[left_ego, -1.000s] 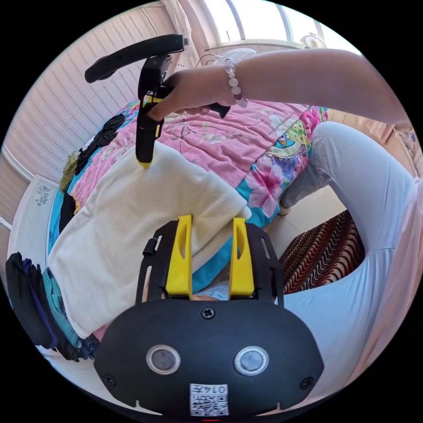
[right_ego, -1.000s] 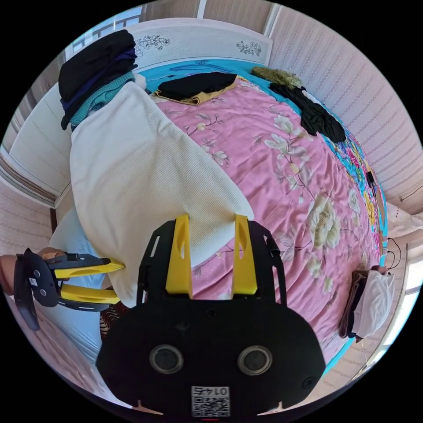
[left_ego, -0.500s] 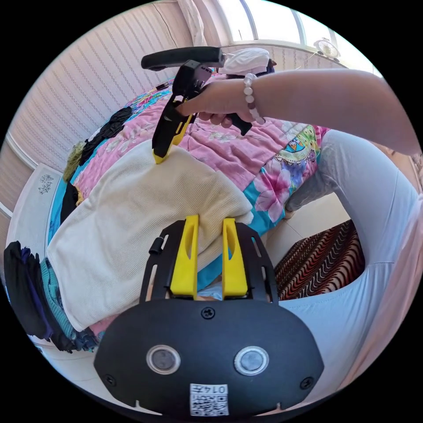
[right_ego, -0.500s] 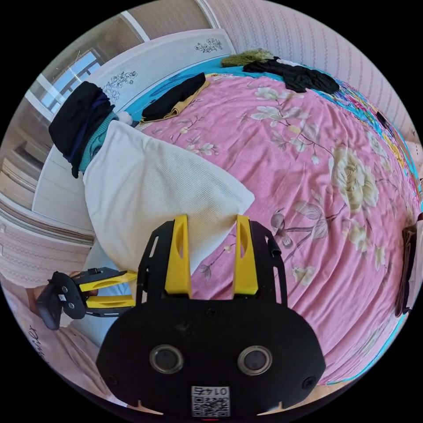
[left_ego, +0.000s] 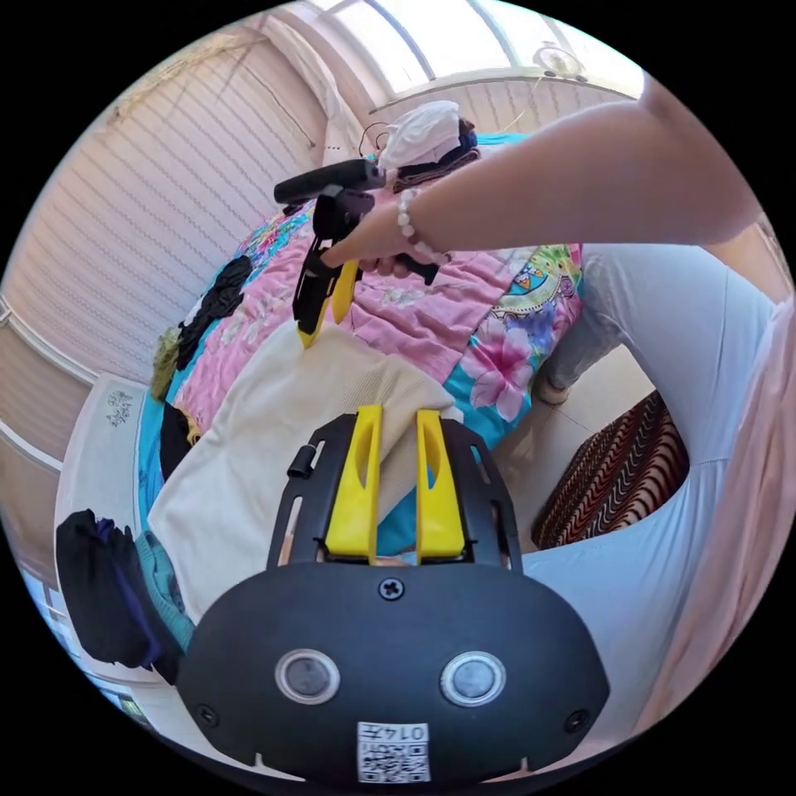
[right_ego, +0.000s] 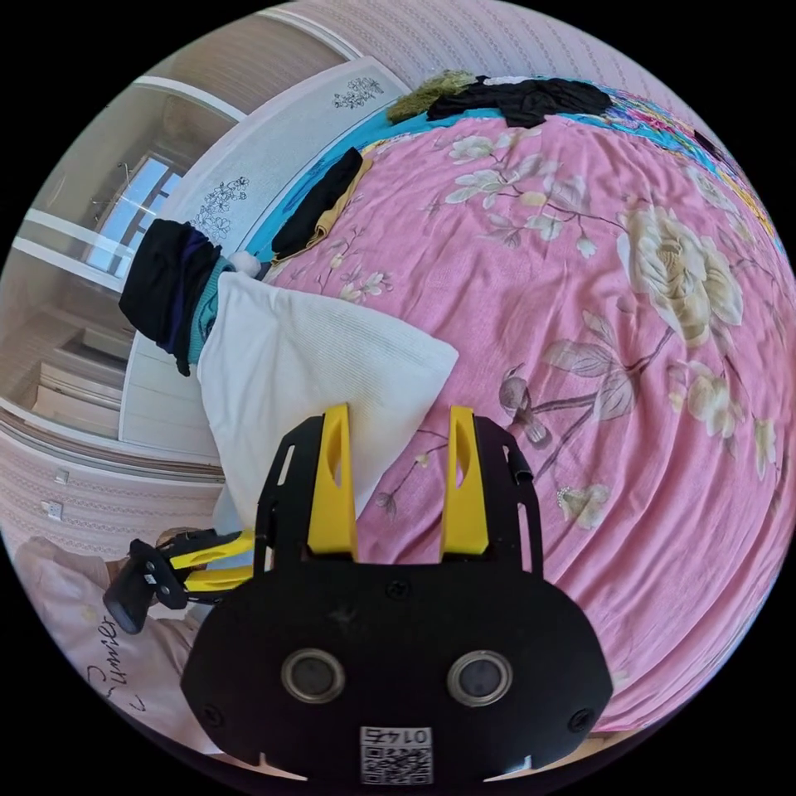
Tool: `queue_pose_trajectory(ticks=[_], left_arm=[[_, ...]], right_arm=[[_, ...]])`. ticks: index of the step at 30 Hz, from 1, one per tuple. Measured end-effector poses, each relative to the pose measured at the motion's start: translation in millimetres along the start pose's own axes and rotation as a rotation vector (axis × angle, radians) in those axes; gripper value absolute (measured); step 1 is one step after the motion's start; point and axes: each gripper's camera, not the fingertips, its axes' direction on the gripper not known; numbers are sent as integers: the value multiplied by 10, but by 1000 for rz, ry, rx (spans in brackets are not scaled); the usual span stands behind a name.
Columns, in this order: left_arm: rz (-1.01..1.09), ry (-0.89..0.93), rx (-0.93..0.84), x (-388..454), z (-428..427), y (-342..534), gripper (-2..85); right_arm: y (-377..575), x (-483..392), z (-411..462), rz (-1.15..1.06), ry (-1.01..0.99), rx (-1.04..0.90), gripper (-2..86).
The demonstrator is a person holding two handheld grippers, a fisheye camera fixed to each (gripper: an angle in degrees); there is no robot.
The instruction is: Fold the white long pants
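The white long pants [left_ego: 274,431] lie folded into a ribbed rectangle on the near edge of the pink floral bed cover [right_ego: 580,274]; in the right gripper view the pants [right_ego: 307,365] reach left of my jaws. My left gripper [left_ego: 398,423] hovers at the pants' near corner, jaws close together with a narrow gap and no cloth pinched. It also shows as the left gripper [right_ego: 228,560], just off the bed's edge. My right gripper [right_ego: 398,419] stands wide open above the cover, beside the pants' corner. A hand holds the right gripper [left_ego: 313,332] over the pants' far corner.
A dark clothes pile [right_ego: 166,290] hangs at the white bed end [right_ego: 274,157]. A black folded garment [right_ego: 319,203] and more black clothes [right_ego: 522,95] lie farther on the bed. A striped rug [left_ego: 613,473] covers the floor by the person's leg [left_ego: 663,332].
The left jaws have narrowed from wide apart to a small gap. Both grippers have drawn back from the pants, and the right one has lifted off the far corner.
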Motion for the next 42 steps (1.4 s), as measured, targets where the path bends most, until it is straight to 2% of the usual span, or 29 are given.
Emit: queue_pose_trajectory(ticks=[5,12,16,19,24,28,31,33,39,42], left_arm=[[79,-12,-32,167,57,-157,63],[165,36,53,296,-227,-243,79],[225,13,-71,514,166,-433,102],[228,12,-94,579,295,-469,78],[300,33,-25,595,-2,-431,25],[382,28,21,587,-150,-344,17],[413,64,9,615,-13,-346,28],[431,7,2,690,-23,-409,44],[348,0,76,764,-231,-543,50],[384,13,-81,845,135,-643,75]], right_arm=[[-96,224,103,13,-6,-29,158],[-152,492,61,0,7,-8,157],[-241,585,191,-4,-15,-34,139],[-280,628,202,-34,-1,-41,131],[-331,607,101,-126,18,0,73],[-430,631,76,-164,37,-16,57],[-449,716,224,-150,57,-43,59],[-428,766,234,-133,46,-30,67],[-330,850,75,-140,58,0,105],[-358,922,191,-110,13,-46,123]])
